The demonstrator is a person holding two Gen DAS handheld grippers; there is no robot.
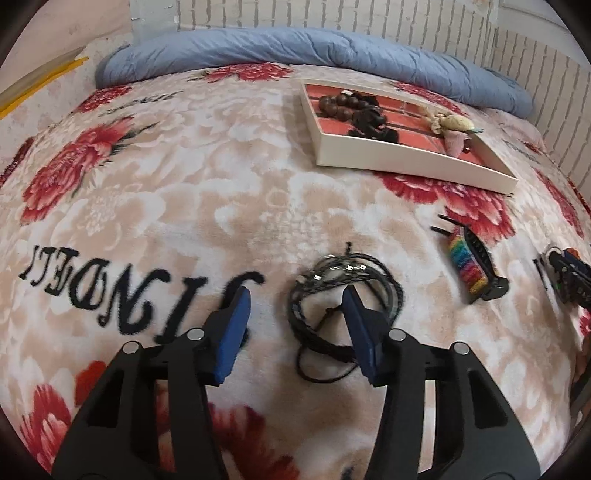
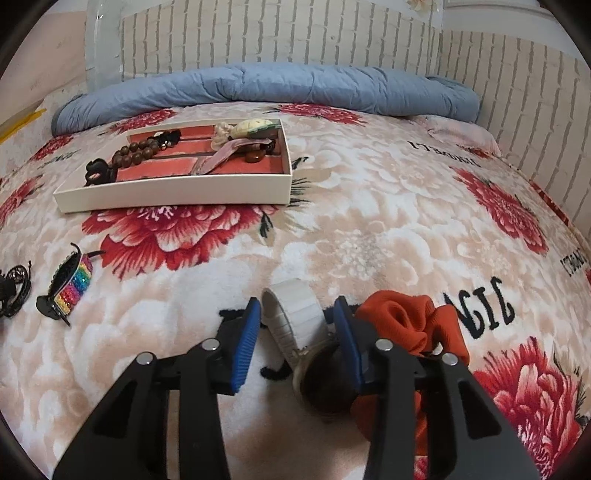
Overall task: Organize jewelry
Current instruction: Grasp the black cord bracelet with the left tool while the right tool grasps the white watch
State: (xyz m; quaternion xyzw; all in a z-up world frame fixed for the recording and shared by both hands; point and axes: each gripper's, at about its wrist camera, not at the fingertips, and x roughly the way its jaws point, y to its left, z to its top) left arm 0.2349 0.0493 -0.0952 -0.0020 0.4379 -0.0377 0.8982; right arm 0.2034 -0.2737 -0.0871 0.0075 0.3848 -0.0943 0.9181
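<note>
A white tray with a red lining (image 1: 406, 160) (image 2: 177, 192) lies on the bed and holds brown wooden beads (image 1: 340, 103) (image 2: 136, 153), black pieces and a cream tassel charm (image 1: 448, 123) (image 2: 243, 131). My left gripper (image 1: 295, 299) is open just above a coiled black cord necklace (image 1: 332, 273); its right finger is over the coil. My right gripper (image 2: 297, 310) is open around a watch with a white band (image 2: 299, 314). An orange scrunchie (image 2: 410, 325) lies right of it. A rainbow hair clip (image 1: 471, 260) (image 2: 70, 286) lies between the two grippers.
The bed has a floral fleece blanket (image 1: 184, 192) with black lettering. A rolled blue quilt (image 1: 295, 48) (image 2: 277, 85) lies along the far edge against a brick-pattern wall (image 2: 295, 33). The wall also runs along the right side (image 2: 535, 122).
</note>
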